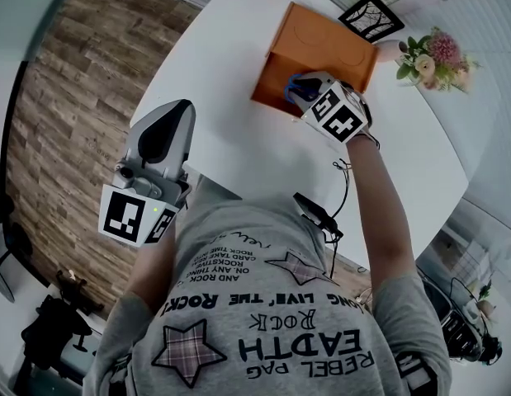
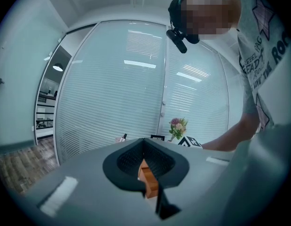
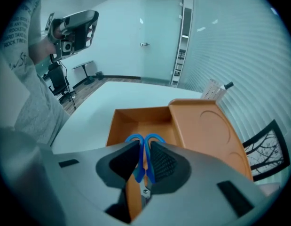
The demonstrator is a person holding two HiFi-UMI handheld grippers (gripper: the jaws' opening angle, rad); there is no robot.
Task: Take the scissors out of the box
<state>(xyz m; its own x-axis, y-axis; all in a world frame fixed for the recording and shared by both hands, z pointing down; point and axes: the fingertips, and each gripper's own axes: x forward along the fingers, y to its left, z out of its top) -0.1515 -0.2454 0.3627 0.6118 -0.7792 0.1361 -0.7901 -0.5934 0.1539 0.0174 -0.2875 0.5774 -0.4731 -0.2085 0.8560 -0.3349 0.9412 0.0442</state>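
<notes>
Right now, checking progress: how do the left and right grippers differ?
The right gripper grips the blue scissors over the orange box; the left gripper holds nothing. The right points steeply down, the left roughly level, back near the person's body. Both bear a marker cube.

scissors (image 3: 138,169) blades hidden behind jaws, picture frame (image 3: 265,145) cropped
</notes>
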